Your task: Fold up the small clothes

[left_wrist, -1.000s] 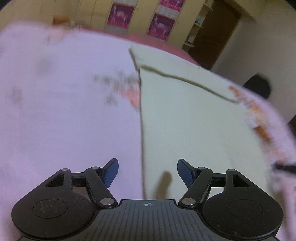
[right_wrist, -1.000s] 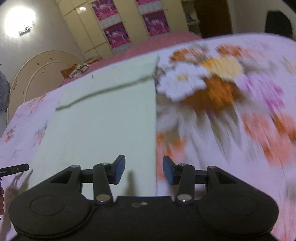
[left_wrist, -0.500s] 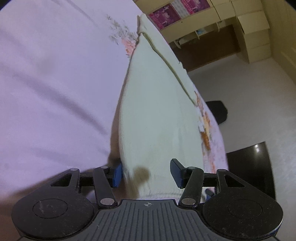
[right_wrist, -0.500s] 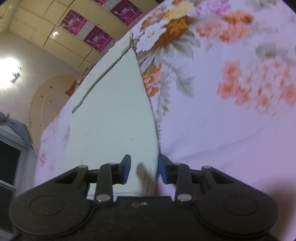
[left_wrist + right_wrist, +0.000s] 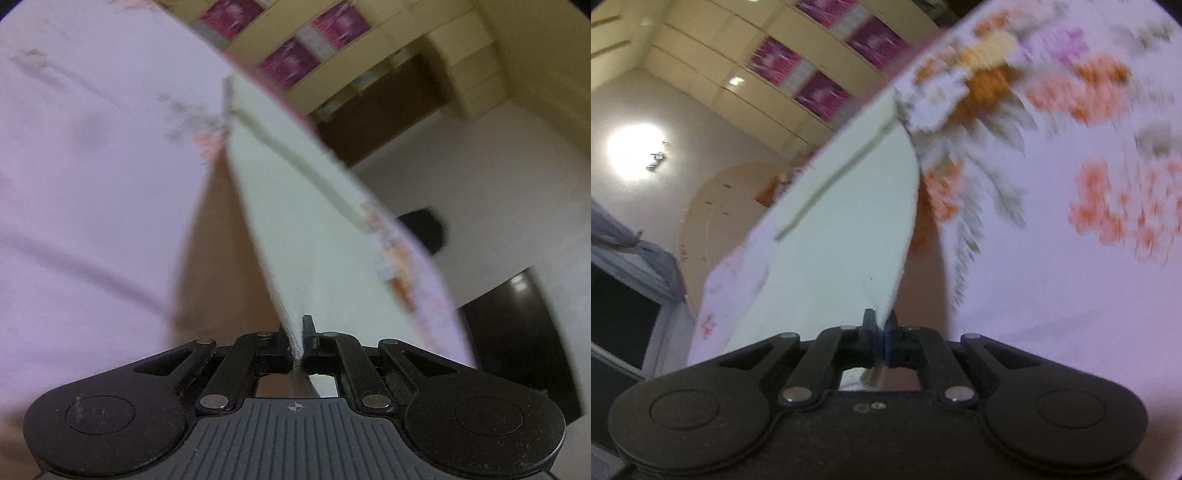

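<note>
Early stage: left gripper point(image 5: 298, 345) and right gripper point(image 5: 879, 341) jaws each pinching a near corner of the pale green garment point(image 5: 306, 236), mid-frame, lifting off the floral bed point(image 5: 1071, 258). Fold itself not yet laid over.

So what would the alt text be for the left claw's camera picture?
The left claw is pinched shut on the near edge of a pale green cloth, lifting it off a pink floral bedsheet. Behind are cream cupboards with magenta panels.

Pale green cloth point(image 5: 295, 236), pink floral bedsheet point(image 5: 1071, 258)
</note>
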The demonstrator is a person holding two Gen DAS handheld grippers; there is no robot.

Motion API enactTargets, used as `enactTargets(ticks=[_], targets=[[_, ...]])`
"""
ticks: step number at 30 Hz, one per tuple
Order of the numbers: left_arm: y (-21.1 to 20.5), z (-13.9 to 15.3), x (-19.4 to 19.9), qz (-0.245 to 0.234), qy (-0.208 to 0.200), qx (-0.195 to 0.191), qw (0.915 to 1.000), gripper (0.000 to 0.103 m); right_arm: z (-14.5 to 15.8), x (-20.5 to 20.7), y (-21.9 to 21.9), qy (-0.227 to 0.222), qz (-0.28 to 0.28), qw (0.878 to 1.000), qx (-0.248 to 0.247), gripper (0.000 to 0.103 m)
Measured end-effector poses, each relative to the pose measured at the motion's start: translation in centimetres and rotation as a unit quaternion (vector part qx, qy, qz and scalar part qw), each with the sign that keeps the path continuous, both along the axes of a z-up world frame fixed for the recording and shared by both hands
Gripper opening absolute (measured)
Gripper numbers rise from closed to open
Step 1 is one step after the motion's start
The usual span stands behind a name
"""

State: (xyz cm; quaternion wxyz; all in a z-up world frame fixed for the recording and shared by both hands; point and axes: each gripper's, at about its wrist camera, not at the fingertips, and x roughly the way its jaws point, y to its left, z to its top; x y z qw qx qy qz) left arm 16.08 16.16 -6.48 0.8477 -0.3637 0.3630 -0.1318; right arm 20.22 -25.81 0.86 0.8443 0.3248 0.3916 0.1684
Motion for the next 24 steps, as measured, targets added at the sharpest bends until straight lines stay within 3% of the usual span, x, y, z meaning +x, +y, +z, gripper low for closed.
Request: enactTargets(ticks=[2, 5, 14, 18, 24], targets=[[0.3, -2.0, 0.1, 0.008, 0.037, 0.008, 0.9993, 0.004, -1.2, 0.4, -0.5, 0.022, -0.005, 1.0, -0.019, 0.004], [0.7, -2.6, -0.5, 0.028, 0.033, -0.019, 0.9989, 0.004, -3.1, 1.0, -0.4, 0.062, -0.007, 0.998, -0.022, 0.004], [1.7, -1.0, -0.8, 0.068, -0.002, -0.047, 0.9966, 0.003, -0.7, 1.7, -0.4, 0.014, -0.008, 1.0, -0.007, 0.004], [1.5, 2.0, 1.7, 0.076, -0.033, -0.041, 0.9957, 0.003, 1.7, 3.8, 0.0, -0.022, 0.0, 1.0, -0.007, 0.004], [1.8, 5.8, 8.9, 0.074, -0.059, -0.03, 0.9951, 0.003, 5.2, 9.9, 0.6, -0.062, 0.005, 0.998, -0.003, 0.004]])
